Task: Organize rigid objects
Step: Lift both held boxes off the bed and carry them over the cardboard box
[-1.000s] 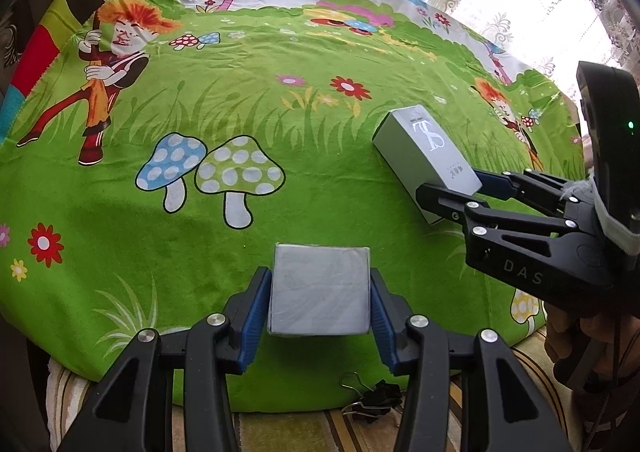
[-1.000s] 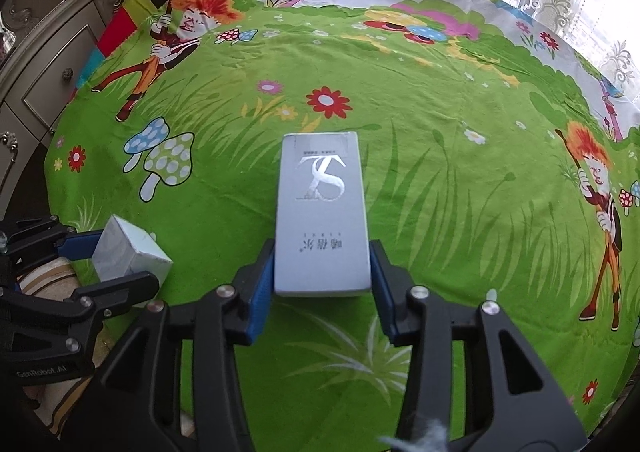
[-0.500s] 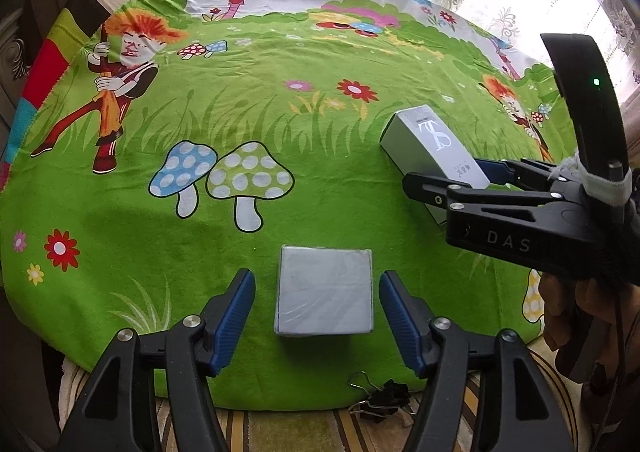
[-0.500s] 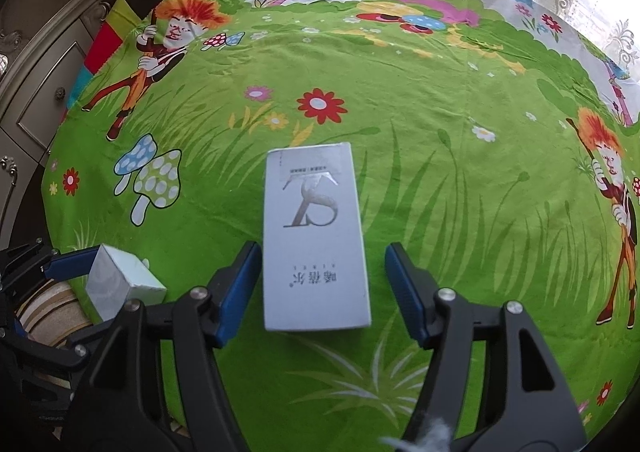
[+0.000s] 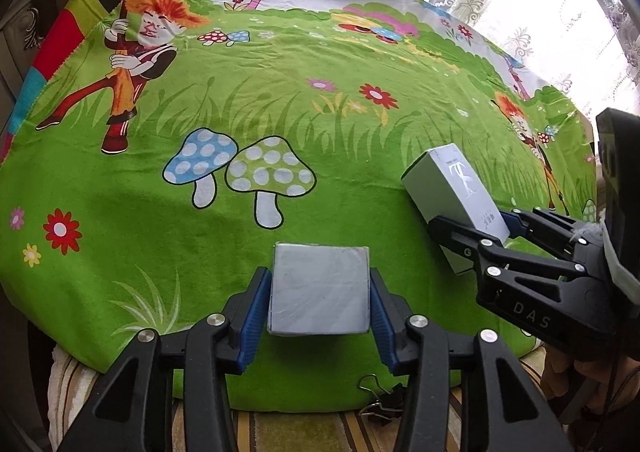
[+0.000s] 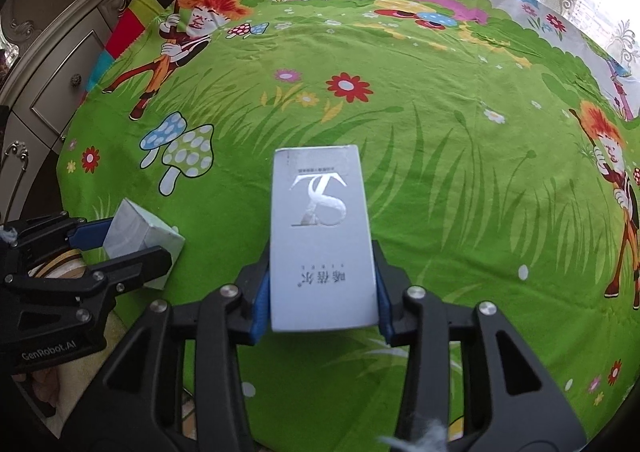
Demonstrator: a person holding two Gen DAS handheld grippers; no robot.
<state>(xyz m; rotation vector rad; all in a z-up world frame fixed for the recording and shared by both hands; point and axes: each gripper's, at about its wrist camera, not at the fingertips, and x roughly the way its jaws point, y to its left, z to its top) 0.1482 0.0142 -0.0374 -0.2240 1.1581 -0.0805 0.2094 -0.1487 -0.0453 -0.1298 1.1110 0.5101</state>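
My left gripper (image 5: 319, 302) is shut on a small grey cube-shaped box (image 5: 319, 288) near the front edge of the green cartoon cloth (image 5: 280, 124). My right gripper (image 6: 322, 294) is shut on a long silver box with an "S" logo (image 6: 322, 236). In the left wrist view the silver box (image 5: 456, 184) and the right gripper (image 5: 480, 230) sit to the right of the cube. In the right wrist view the cube (image 6: 140, 230) and the left gripper (image 6: 116, 242) are at the lower left.
A black binder clip (image 5: 380, 398) lies on the striped cloth below the front edge. A cream drawer cabinet (image 6: 48, 88) stands at the left. Lace curtains (image 5: 540, 4) hang behind the table.
Both grippers were shut on their boxes, opened half a second ago, and have closed on the same boxes again. The boxes stay in nearly the same places.
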